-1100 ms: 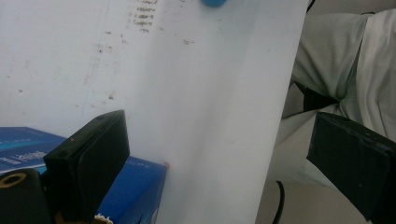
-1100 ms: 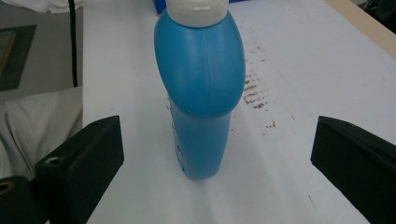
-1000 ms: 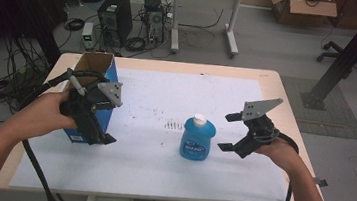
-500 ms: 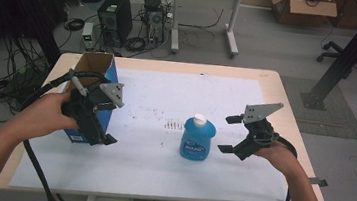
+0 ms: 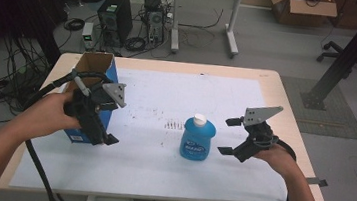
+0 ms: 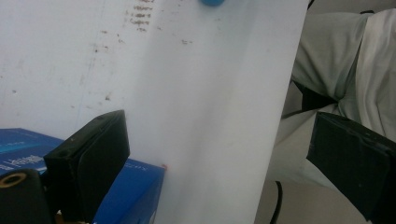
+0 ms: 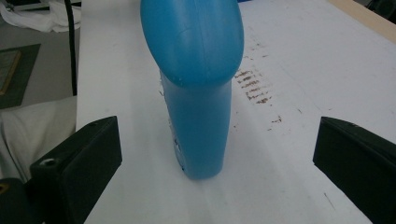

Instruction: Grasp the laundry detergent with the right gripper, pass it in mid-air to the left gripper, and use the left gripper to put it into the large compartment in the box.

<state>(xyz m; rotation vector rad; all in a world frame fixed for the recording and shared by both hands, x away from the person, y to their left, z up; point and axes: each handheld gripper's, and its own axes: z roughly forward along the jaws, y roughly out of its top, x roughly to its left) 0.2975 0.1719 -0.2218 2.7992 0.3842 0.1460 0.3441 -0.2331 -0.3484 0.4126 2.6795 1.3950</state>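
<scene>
A blue plastic bottle (image 5: 196, 142) with a white cap stands upright on the white sheet near the middle of the table. My right gripper (image 5: 229, 136) is open just to its right, jaws pointing at it. In the right gripper view the bottle (image 7: 198, 93) stands between the wide-apart jaws, touching neither. My left gripper (image 5: 108, 123) is open at the table's left, held against a blue carton (image 5: 89, 73) with an open cardboard top. In the left gripper view the carton's corner (image 6: 140, 196) lies beside the left jaw, and nothing is between the fingers.
A white paper sheet (image 5: 159, 169) with brown marks (image 5: 174, 125) covers the wooden table (image 5: 286, 112). The person's grey-clad legs (image 6: 345, 70) are past the front edge. Computers, cables, a second table and a black post stand on the floor behind.
My right gripper has come a little lower and leftward, closer to the bottle, still open. The left gripper and the carton have stayed put.
</scene>
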